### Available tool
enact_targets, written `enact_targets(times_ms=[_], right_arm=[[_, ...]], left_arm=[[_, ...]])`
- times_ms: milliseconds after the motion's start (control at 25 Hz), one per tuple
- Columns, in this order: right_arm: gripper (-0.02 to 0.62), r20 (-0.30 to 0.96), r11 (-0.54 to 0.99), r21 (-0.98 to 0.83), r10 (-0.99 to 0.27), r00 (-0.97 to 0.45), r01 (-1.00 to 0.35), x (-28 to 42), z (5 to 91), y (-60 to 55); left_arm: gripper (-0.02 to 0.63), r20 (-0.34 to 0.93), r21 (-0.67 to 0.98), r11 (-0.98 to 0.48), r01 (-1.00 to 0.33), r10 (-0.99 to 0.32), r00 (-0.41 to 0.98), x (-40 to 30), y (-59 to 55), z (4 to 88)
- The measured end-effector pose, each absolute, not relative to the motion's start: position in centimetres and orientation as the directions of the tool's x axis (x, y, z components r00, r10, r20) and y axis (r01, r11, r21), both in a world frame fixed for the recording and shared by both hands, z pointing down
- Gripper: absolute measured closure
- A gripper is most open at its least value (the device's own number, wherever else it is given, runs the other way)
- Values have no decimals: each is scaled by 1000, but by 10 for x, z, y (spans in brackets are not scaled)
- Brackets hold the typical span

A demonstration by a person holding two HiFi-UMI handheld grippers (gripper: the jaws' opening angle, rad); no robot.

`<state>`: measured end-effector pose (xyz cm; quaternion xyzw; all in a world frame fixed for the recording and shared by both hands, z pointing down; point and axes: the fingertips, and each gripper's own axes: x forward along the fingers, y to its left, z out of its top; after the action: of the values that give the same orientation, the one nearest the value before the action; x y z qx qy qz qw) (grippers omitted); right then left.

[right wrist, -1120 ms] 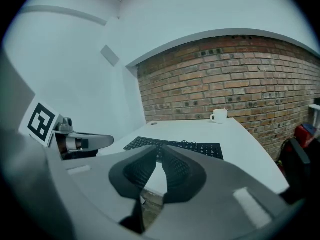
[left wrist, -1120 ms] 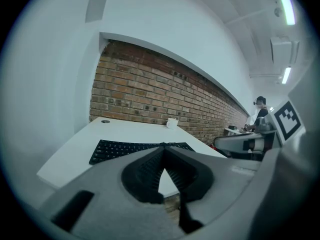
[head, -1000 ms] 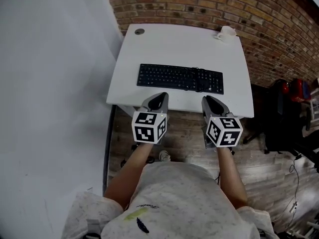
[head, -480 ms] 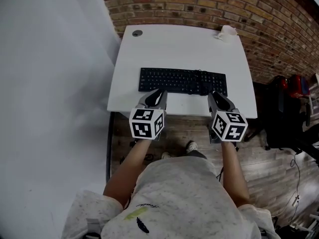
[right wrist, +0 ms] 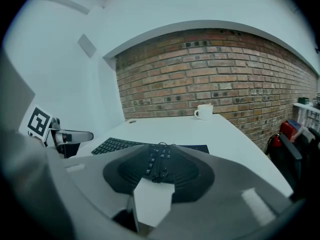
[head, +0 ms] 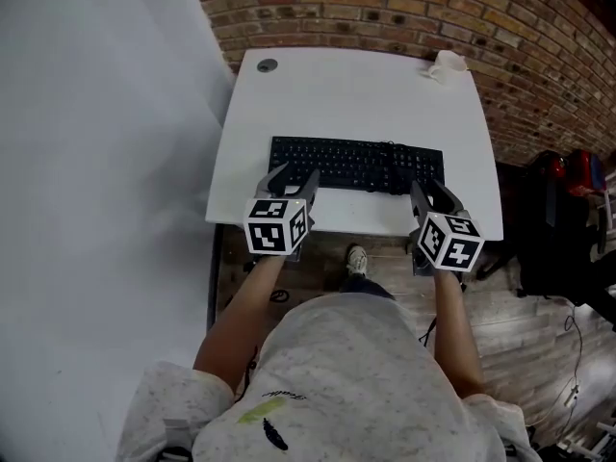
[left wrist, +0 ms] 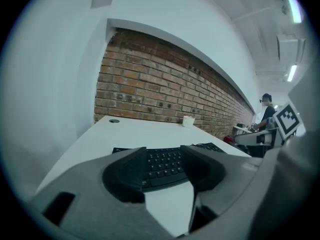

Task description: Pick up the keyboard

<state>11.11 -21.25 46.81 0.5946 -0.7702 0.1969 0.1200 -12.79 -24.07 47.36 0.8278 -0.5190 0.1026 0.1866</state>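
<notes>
A black keyboard (head: 356, 165) lies flat across the near half of the white table (head: 346, 94), with a coiled cable resting on its right part. My left gripper (head: 293, 177) hovers at the keyboard's left front corner. Its jaws have just been opening and stand apart with nothing pressed between them. The left gripper view shows the keyboard (left wrist: 167, 165) through the gap of the left gripper (left wrist: 162, 168). My right gripper (head: 432, 190) sits at the right front corner. Its jaws have also just been opening and hold nothing. In the right gripper view the keyboard (right wrist: 116, 145) lies just beyond the right gripper (right wrist: 156, 168).
A white mug (head: 446, 64) stands at the table's far right corner, and a round cable hole (head: 268, 64) is at the far left. A brick wall (head: 404, 8) runs behind the table. Dark chairs and a red item (head: 576, 173) stand on the floor to the right.
Both grippers have moved forward from the table's front edge to the keyboard's near edge, and their jaws now stand visibly apart.
</notes>
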Motion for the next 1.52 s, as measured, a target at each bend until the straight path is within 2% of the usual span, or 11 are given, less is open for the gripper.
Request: enact_targets(times_ms=[480,840,1280,1520], right_arm=[[372,484,171,-156,-846,-226,-973,149,503,-265],[312,542,148,-153,-814,-208,-977,168,530,-297],[249,592,131,-178,-778,-213,-975,182,557,-318],[244,592,121,-180,-779,-206,-976,182,556,-319]], left_arm=[[253,489,154,-286,-946,-810,324,-154,-298,527],[144,557,176,-240,-955,-776,297,-164,-327,553],[107,591,143,-229,-963,-760,268,-162,-332,559],[81,631,126,-204,-971,-739,237,-169,-335,568]])
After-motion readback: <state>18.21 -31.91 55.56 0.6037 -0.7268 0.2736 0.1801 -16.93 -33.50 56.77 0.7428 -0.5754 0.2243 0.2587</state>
